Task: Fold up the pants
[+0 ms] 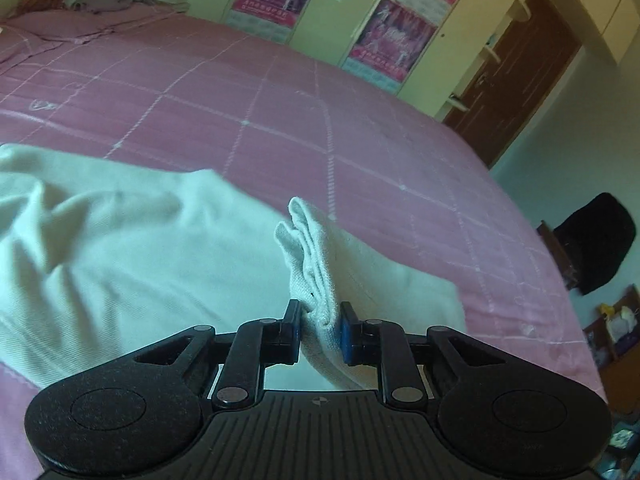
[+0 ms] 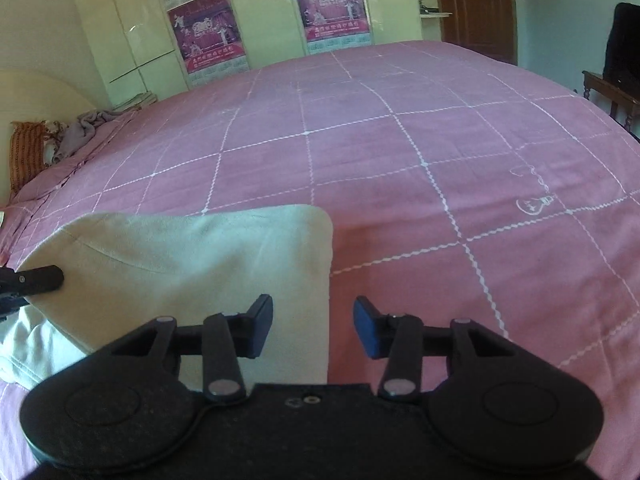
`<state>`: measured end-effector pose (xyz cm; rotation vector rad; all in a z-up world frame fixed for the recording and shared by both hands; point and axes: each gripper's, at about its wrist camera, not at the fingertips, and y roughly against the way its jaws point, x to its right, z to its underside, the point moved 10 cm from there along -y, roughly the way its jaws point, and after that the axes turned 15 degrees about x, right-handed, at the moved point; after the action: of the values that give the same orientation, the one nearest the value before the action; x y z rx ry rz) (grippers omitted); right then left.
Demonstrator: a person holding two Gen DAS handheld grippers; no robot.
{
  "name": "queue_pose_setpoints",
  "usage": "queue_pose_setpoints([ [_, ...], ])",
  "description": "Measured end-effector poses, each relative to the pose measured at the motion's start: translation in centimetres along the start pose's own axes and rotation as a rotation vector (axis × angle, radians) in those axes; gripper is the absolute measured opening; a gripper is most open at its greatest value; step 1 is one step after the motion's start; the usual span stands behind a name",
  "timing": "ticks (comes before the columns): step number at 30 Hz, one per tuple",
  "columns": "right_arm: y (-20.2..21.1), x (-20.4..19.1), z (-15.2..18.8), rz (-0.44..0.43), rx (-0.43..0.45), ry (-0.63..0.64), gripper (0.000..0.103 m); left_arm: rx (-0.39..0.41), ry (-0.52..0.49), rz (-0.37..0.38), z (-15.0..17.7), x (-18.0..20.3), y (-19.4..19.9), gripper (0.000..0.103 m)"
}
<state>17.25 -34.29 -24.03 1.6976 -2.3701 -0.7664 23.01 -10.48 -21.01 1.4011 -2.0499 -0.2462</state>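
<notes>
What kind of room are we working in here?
A bedroom, most likely: a wide bed under a pink checked cover, a pale wardrobe along the far wall, and a wooden door.

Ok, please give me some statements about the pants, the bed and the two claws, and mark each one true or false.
1. The left claw is shut on a bunched fold of the pants. True.
2. The right claw grips the pants too. False: its jaws stand open with nothing pressed between them, above the pants' edge.
3. The pants lie on a pink bedcover with a white grid pattern. True.
4. The pants are dark blue. False: they are a pale, off-white colour.
5. Posters hang on the wardrobe doors behind the bed. True.
</notes>
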Motion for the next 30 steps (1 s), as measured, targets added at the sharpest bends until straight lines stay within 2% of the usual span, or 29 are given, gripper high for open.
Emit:
queue_pose_setpoints([
  [3, -0.8, -2.7, 1.8, -0.043, -0.041, 0.073, 0.041, -0.124, -0.015, -0.087, 4.2, -4.0, -1.5, 0.024],
  [4, -1.2, -3.7, 2.8, -0.055, -0.065, 0.111, 0.040, -0.148, -0.019, -0.096, 5.5, -4.8, -1.9, 0.025],
  [7, -2.7, -5.2, 6.6, -0.050, -0.182, 0.234, 0.041, -0.125, -0.022, -0.121, 5.6, -4.7, -1.6, 0.027],
  [8, -2.7, -5.3, 6.9, -0.048, -0.172, 0.254, 0.041, -0.111, -0.022, -0.133, 5.0, -4.4, -1.3, 0.027],
  [11, -2.3, -5.3, 6.2, -0.058, -0.194, 0.230, 0.040, 0.015, -0.082, -0.130, 2.2, -3.1, 1.0, 0.027],
  [13, -1.7, -5.5, 5.1, -0.065, -0.155, 0.213, 0.040, 0.053, -0.108, -0.109, 0.9, -2.0, 1.6, 0.027],
  [15, -1.8, -5.8, 4.1, -0.059, -0.121, 0.207, 0.040, 0.030, -0.147, -0.077, 0.6, -0.4, 1.1, 0.027],
  [18, -2.9, -6.5, 3.1, -0.050, -0.102, 0.202, 0.042, -0.025, -0.187, -0.066, 2.0, 1.1, -0.9, 0.027],
  [21, -4.0, -6.7, 2.6, -0.036, -0.086, 0.202, 0.046, -0.136, -0.208, -0.130, 5.2, 0.3, -3.7, 0.027],
  [22, -4.4, -6.7, 3.0, -0.030, -0.093, 0.210, 0.048, -0.151, -0.211, -0.136, 6.1, -0.1, -4.3, 0.027],
  [23, -5.0, -6.6, 3.7, -0.026, -0.113, 0.221, 0.053, -0.131, -0.235, -0.133, 6.4, -0.2, -4.4, 0.027],
  [24, -5.7, -6.3, 5.1, -0.021, -0.166, 0.241, 0.053, -0.126, -0.269, -0.135, 6.6, 0.1, -4.4, 0.027],
  [25, -6.2, -6.1, 6.2, -0.029, -0.181, 0.261, 0.053, -0.127, -0.295, -0.141, 6.7, 0.3, -4.3, 0.027],
  [27, -6.2, -6.1, 6.7, -0.038, -0.141, 0.299, 0.054, -0.125, -0.289, -0.141, 6.7, 0.3, -4.3, 0.027],
  [30, -6.2, -6.2, 6.8, -0.025, -0.139, 0.292, 0.054, -0.125, -0.289, -0.140, 6.7, 0.4, -4.2, 0.027],
])
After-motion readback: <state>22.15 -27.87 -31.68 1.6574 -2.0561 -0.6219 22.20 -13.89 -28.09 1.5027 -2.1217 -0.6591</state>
